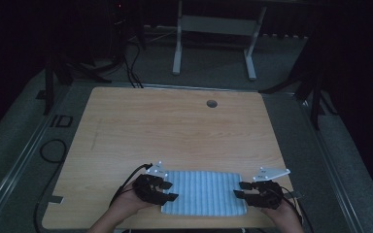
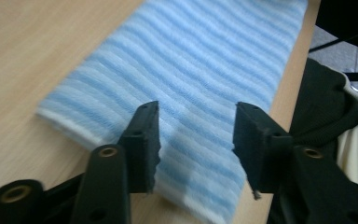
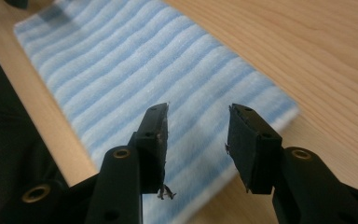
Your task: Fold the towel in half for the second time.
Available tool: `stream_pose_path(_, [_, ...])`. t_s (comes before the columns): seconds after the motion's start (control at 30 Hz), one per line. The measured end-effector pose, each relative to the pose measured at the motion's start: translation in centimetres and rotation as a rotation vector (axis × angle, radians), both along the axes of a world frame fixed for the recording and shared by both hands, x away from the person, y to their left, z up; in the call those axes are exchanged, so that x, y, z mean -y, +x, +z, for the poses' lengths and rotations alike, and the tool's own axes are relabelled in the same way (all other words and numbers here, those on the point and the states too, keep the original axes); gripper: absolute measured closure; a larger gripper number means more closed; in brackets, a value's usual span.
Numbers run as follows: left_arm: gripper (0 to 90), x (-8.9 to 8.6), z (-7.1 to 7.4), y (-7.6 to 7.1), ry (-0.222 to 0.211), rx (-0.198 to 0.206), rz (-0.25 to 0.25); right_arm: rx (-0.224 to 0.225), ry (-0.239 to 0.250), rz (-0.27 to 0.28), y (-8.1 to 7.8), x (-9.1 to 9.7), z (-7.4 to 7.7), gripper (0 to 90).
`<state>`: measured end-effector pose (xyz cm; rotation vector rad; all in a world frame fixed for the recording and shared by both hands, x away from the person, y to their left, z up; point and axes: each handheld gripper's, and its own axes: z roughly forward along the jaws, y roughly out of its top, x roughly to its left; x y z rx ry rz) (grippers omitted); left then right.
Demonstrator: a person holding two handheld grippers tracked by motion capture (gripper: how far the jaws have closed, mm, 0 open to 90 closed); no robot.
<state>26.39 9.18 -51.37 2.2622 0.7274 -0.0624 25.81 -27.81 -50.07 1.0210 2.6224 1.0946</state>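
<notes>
A folded towel (image 1: 203,192) with light blue and white stripes lies flat near the front edge of the wooden table (image 1: 175,126). My left gripper (image 1: 171,191) hovers at the towel's left end, jaws apart, nothing pinched between them. In the left gripper view the towel (image 2: 186,70) spreads out beyond the open gripper (image 2: 196,135). My right gripper (image 1: 239,190) sits at the towel's right end, also open. The right gripper view has the towel (image 3: 135,79) under and ahead of the parted gripper (image 3: 198,140).
A round cable hole (image 1: 211,103) is near the table's far edge. A white desk frame (image 1: 213,39) stands on the floor beyond. Dark stands flank the table. A black cable (image 1: 53,150) lies left of the table.
</notes>
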Motion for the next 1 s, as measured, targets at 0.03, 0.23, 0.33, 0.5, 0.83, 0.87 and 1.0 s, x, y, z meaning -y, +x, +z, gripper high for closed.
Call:
stream_pose_path(0.03, [50.1,0.2,-0.4,0.2,0.005,-0.002,0.000,-0.006,-0.002,0.006,0.3,-0.3,-0.3,56.4])
stream_pose_path(0.23, [50.3,0.8,-2.2,1.1,0.069,0.009,0.015,-0.026,-0.063,0.002,2.0,-1.6,-2.6,56.5])
stream_pose_path(0.33, [51.6,0.5,-2.5,1.6,0.056,0.007,0.028,-0.017,-0.080,0.005,2.7,-1.9,-3.5,56.5])
stream_pose_path(0.5, [53.6,0.0,-2.5,2.8,0.065,0.012,0.058,-0.003,-0.077,0.004,4.1,-2.2,-3.6,56.9])
stream_pose_path(0.83, [53.6,-0.8,-2.2,6.0,0.131,0.050,0.109,0.016,-0.102,-0.004,8.6,-4.1,-3.6,55.8])
stream_pose_path(0.87, [53.5,-0.9,-2.2,6.3,0.139,0.065,0.120,0.024,-0.101,-0.004,9.1,-4.3,-3.6,55.8])
stream_pose_path(1.0, [53.6,-1.8,-2.2,7.8,0.138,0.055,0.142,0.029,-0.101,-0.011,10.7,-5.3,-3.7,55.7])
